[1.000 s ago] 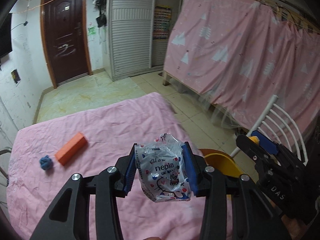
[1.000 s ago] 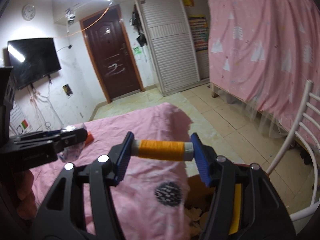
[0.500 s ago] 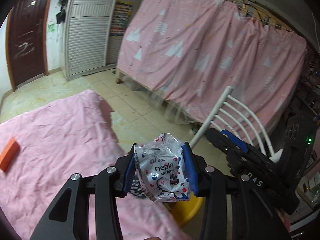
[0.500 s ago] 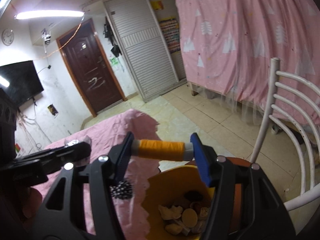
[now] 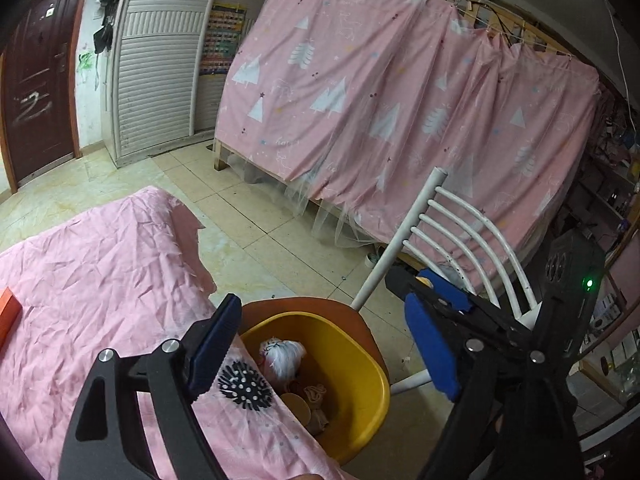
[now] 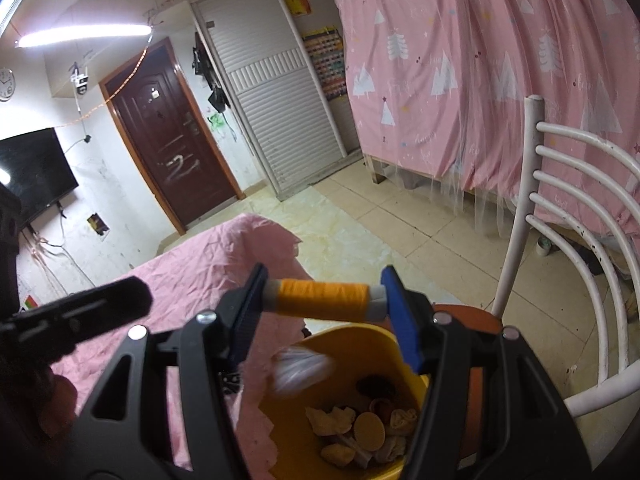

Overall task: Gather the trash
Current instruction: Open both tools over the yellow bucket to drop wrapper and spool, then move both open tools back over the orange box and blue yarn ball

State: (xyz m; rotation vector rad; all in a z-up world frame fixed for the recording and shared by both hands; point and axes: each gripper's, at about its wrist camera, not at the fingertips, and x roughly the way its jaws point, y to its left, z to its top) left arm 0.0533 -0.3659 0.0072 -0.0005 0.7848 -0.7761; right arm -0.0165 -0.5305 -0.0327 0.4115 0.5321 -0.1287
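Two hand-held grippers over a yellow bin (image 5: 360,364) — one empty, one holding a spool.

Left hand-held gripper (image 5: 320,356) stands wide, nothing between its blue pads (image 5: 214,344); below the gap, a crumpled white wrapper (image 5: 282,354) shows blurred inside the bin's mouth, above brown scraps (image 6: 360,428) on the bin's bottom. Right hand-held gripper (image 6: 322,316) clamps an orange thread spool (image 6: 322,294) crosswise by its ends, directly over the bin — the spool is clear of the rim. Bin sits on the orange seat (image 5: 312,306) of a white chair (image 5: 460,232), just beside the edge of the pink-clothed surface (image 5: 100,264). An orange block (image 5: 8,312) lies on that cloth at the far left edge of the left view.
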